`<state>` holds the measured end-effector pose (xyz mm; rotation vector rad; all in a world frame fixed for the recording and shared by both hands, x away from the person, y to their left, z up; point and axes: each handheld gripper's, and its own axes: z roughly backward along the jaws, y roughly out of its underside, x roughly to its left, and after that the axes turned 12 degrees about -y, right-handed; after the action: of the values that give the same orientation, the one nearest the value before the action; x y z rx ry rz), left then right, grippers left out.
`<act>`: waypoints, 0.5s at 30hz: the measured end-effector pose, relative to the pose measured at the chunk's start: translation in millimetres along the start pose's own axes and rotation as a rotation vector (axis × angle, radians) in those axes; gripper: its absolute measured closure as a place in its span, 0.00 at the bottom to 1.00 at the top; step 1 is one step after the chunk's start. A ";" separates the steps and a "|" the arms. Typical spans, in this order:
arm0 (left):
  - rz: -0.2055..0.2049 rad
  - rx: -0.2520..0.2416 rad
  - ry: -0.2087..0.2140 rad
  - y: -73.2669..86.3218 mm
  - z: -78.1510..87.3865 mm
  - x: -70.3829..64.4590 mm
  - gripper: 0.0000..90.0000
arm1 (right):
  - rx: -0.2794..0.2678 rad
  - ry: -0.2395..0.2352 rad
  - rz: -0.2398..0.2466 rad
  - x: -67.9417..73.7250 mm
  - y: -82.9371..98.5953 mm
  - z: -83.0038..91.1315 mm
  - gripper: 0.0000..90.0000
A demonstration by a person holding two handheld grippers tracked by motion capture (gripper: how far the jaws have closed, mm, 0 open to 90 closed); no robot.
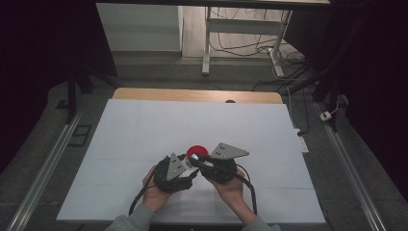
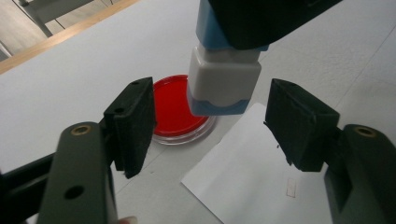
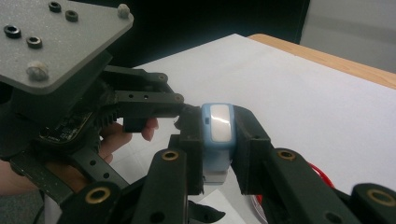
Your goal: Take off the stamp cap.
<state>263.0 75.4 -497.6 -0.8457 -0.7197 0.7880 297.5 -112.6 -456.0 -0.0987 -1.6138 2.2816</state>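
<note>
My right hand-held gripper is clamped on the blue-and-white stamp. It hangs between my left hand-held gripper's wide-open, empty jaws, the red dish just beyond.

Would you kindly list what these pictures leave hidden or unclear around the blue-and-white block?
- Blue-and-white block: left gripper view, its top cut off by the right tool clamping it.
- Red dish: same view, partly covered by the block and a jaw; tiny in the high view.
- Paper sheet: faint mark too small to read.
- Left tool: open, holding nothing.
</note>
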 end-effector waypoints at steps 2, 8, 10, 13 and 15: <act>-0.003 0.001 -0.002 0.1 -0.4 -0.2 0.40 | 0.000 -0.001 -0.002 -0.2 0.3 -0.1 0.84; -0.015 0.004 -0.014 0.8 -0.7 -0.2 0.46 | 0.003 -0.001 -0.004 0.0 0.5 -0.3 0.84; -0.020 0.006 -0.019 1.0 -0.8 0.2 0.48 | 0.005 -0.003 -0.005 0.0 0.9 -0.6 0.84; -0.022 0.009 -0.022 1.6 -1.0 0.4 0.51 | 0.005 -0.002 -0.006 0.0 1.5 -1.3 0.84; -0.023 0.010 -0.025 2.0 -1.3 0.1 0.53 | 0.005 -0.002 -0.006 0.0 1.7 -1.4 0.84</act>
<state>263.4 75.8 -499.9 -0.8183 -0.7455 0.7826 297.5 -111.8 -458.1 -0.0899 -1.6074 2.2814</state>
